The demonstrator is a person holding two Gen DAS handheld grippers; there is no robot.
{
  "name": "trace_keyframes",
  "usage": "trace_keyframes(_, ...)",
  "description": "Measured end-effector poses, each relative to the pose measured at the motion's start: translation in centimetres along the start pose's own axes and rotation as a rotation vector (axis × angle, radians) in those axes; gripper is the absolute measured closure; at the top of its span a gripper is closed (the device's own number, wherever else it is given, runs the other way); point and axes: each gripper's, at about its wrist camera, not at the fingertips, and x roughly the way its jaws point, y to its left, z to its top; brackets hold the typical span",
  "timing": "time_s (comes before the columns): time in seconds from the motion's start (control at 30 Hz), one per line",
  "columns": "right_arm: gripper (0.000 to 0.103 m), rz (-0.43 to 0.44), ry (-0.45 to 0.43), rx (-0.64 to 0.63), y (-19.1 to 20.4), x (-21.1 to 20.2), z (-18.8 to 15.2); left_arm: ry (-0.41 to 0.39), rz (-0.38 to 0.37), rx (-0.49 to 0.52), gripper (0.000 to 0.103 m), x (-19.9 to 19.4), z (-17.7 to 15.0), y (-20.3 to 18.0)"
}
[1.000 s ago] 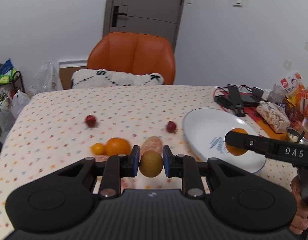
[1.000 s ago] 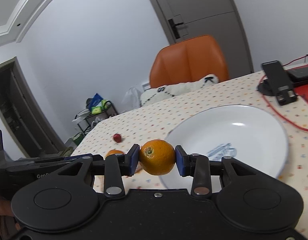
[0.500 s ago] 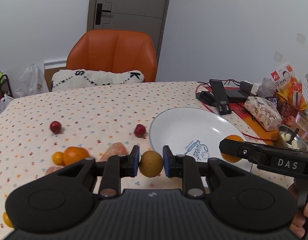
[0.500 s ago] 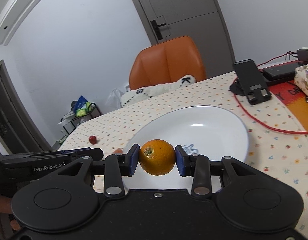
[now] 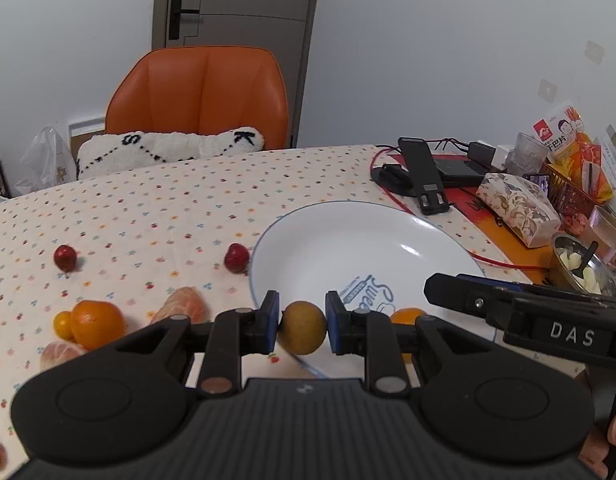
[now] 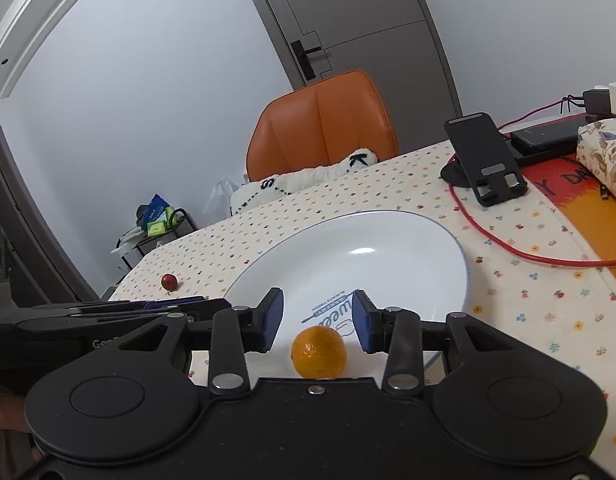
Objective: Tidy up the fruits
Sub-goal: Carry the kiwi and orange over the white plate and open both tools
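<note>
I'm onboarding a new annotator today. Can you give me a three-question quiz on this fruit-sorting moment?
1. True or false: the right gripper is clamped on the orange.
2. Which fruit does the left gripper hold: A) strawberry, B) brown round fruit, C) peeled tangerine?
3. Fill in: the orange lies on the white ____.

Key:
1. False; its jaws stand open, apart from the orange.
2. B, the brown fruit.
3. plate.
</note>
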Motion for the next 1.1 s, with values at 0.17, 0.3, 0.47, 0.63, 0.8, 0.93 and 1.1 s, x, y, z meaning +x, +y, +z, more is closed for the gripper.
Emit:
trace_keyframes(0.17, 0.064, 0.003, -0.009, 0.016, -0.6, -0.6, -0.3, 0.014, -0.007, 0.009, 0.080, 1.0, 0.0, -0.7)
trace_keyframes(0.3, 0.064, 0.003, -0.006, 0.021, -0.8, -0.8, -0.5, 0.026, -0.009, 0.026, 0.080, 1.5, 0.0, -1.3)
trace_keyframes(0.47, 0.064, 0.007, -0.008, 0.020, -0.8, -0.9, -0.4, 0.013, 0.020, 0.032, 0.076, 1.2, 0.1, -1.3)
trace_keyframes(0.63, 0.063, 0.018, -0.002, 0.012, -0.1, -0.7, -0.5, 0.011, 0.038, 0.013, 0.074, 0.2, 0.1, -0.4)
trace_keyframes(0.8, 0.059, 0.027, 0.006, 0.002, 0.9, -0.7, -0.7, 0.005, 0.056, -0.010, 0.055, -1.2, -0.2, 0.7)
trace_keyframes(0.93, 0.053, 0.029, 0.003, -0.016, 1.8, -0.8, -0.6, -0.022, 0.078, -0.019, 0.036, -2.8, -0.3, 1.7)
trace_keyframes(1.1, 0.052, 0.039, 0.006, -0.034, 2.9, -0.5, -0.5, -0.041, 0.105, -0.039, 0.028, -4.3, -0.6, 3.4)
